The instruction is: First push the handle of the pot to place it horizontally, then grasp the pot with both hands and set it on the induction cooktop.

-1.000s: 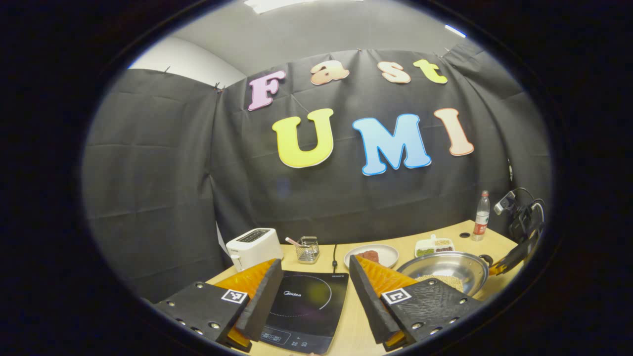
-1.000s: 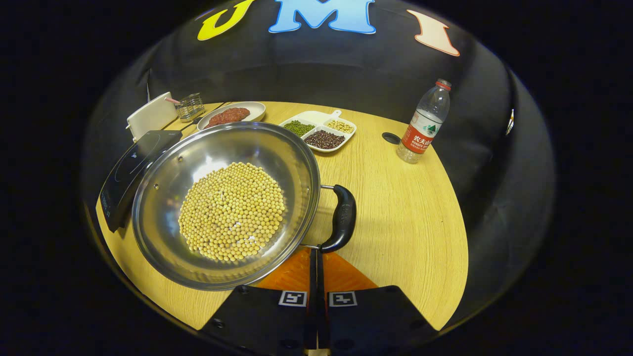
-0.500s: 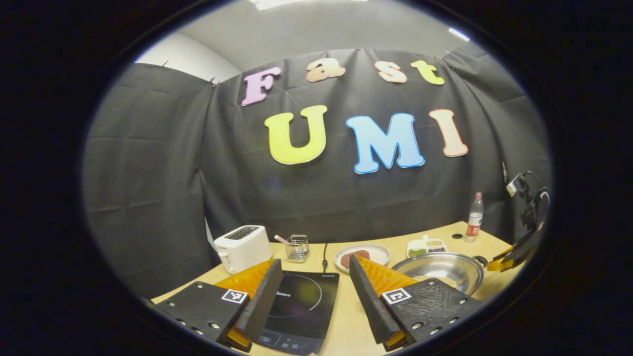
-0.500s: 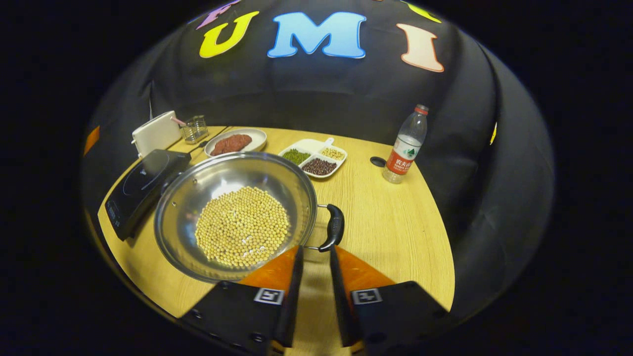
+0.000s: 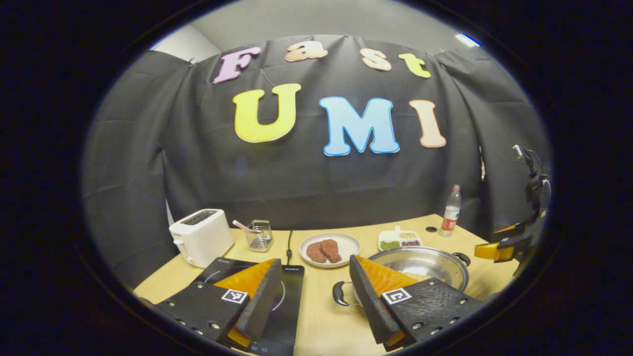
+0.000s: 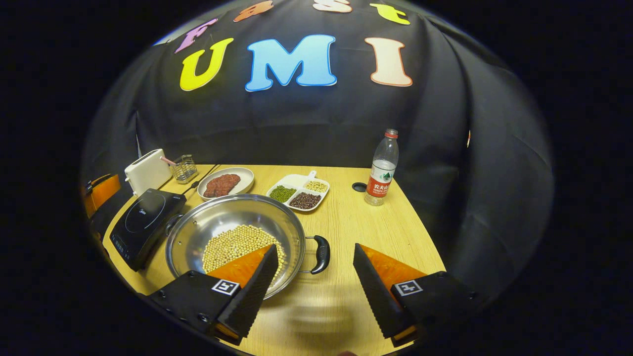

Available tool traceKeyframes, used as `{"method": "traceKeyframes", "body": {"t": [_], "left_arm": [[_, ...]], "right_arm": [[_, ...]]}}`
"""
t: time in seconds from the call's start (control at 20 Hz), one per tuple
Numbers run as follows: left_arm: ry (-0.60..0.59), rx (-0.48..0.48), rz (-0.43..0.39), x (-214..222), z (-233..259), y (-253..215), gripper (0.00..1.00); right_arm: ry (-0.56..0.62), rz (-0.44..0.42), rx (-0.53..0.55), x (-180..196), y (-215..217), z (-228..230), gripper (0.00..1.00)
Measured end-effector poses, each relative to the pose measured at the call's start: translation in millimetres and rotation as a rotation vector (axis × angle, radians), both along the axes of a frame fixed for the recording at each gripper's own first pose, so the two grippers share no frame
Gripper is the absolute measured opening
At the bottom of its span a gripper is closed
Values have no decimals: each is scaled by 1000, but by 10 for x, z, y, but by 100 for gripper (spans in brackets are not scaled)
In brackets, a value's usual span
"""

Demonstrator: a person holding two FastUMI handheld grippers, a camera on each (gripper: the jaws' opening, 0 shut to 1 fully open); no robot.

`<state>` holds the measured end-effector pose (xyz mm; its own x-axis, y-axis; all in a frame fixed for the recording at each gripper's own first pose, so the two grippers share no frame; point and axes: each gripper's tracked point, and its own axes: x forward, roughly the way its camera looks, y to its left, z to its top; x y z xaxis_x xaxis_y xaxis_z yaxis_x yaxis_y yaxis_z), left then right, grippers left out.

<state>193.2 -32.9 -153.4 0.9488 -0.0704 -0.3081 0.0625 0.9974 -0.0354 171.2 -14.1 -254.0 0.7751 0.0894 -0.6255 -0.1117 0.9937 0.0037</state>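
Right gripper view, nearest first: the right gripper (image 6: 311,289) hangs over the wooden worktop (image 6: 390,232) with its jaws spread wide and nothing between them. Just ahead of the gap lies the pot's near handle (image 6: 321,254), clear of both fingers, while the left finger overlaps the rim of the pot (image 6: 198,237) in the picture; whether it touches the steel I cannot tell. The pot rests on the worktop with a heap of soybeans (image 6: 232,242) in its bottom. Its far side sits just beside the induction cooktop (image 6: 143,225), not on it. Beyond them stand a plate of meat (image 6: 225,183), a divided dish of beans (image 6: 299,192), a toaster (image 6: 147,170), a wire basket (image 6: 184,168) and a water bottle (image 6: 382,169). Left gripper view: the left gripper (image 5: 311,301) also has its jaws open and empty, its left finger over the cooktop (image 5: 292,306) and its right finger in front of the pot (image 5: 430,262). The pot's other handle (image 5: 339,292) lies just inside the gap, close by the right finger and apparently not touched. Farther right, at the worktop's edge, the right gripper (image 5: 504,244) shows beyond the pot, apart from it.
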Motion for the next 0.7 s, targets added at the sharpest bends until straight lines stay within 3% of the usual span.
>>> {"method": "traceKeyframes", "body": {"t": [0.7], "left_arm": [[257, -71, -80, 516, -1139, -385, 81]], "right_arm": [[58, 1, 3, 301, 39, -403, 98]]}}
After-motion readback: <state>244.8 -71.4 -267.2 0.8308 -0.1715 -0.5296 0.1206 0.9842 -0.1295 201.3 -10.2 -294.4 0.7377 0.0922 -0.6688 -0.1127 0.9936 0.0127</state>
